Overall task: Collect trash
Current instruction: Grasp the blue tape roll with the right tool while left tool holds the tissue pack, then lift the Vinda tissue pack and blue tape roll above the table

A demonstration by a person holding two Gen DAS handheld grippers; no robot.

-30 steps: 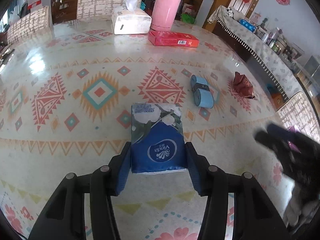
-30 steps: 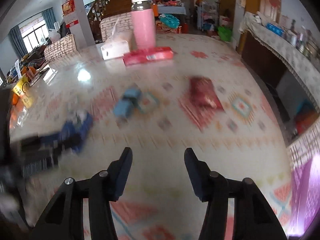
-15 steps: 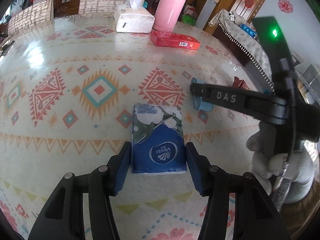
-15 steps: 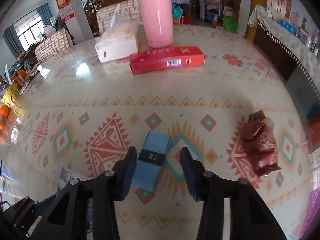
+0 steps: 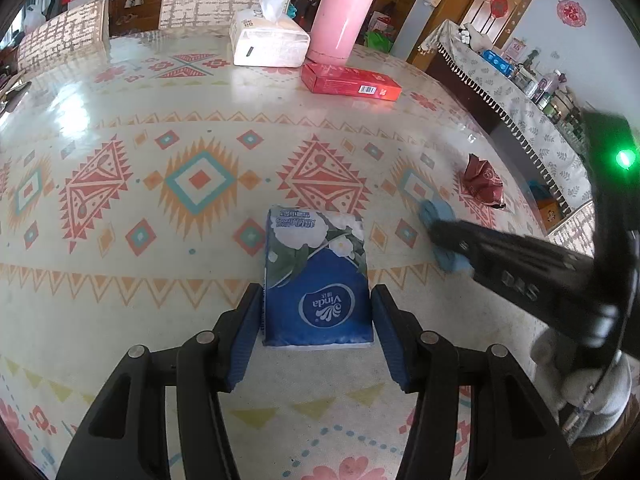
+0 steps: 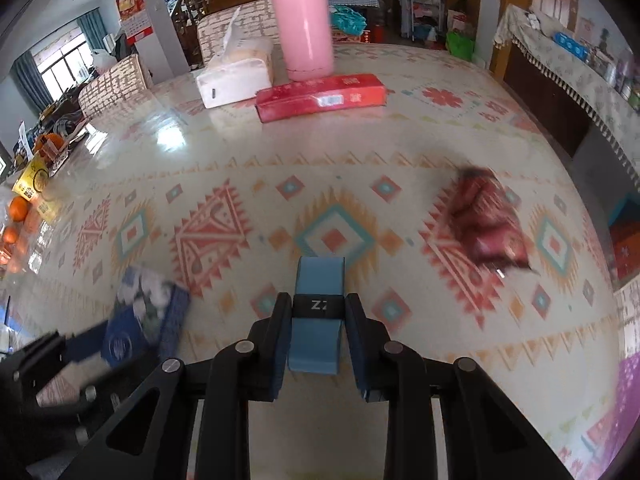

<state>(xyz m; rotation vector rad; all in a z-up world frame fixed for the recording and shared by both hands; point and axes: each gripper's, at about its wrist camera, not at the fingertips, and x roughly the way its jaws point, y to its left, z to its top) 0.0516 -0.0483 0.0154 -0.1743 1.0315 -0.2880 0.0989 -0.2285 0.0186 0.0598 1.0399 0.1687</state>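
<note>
1. Trash is only partly gathered, as I judge it; three pieces show on the table (image 5: 120, 92), two are between gripper fingers, one lies loose, and no bin or bag shows in either view, so where it all goes I cannot tell.
2. Glossy patterned table cover, cream with orange, red and teal diamonds, throws back window glare at far left; at the far edge stand a pink flask (image 5: 342, 12), a soft white tissue box (image 5: 268, 44) and a flat red carton (image 5: 350, 84), probably not trash.
3. Blue tissue pack (image 5: 316, 276), soft crinkly plastic film, rectangular, printed with white flowers, lies near centre; the left gripper (image 5: 316, 332) has its ribbed blue pads against both long sides, clamped on it, the pack resting on the table.
4. Crumpled dark red wrapper (image 6: 486, 220), shiny foil-like and irregular, lies untouched at the right, well apart from both tools; it is left to collect.
5. Pale blue roll (image 6: 320, 312), matte, flattened, bound by a black band, sits right of the pack; the right gripper (image 6: 318, 344) has just been closing, and its pads now press the roll's sides.
</note>
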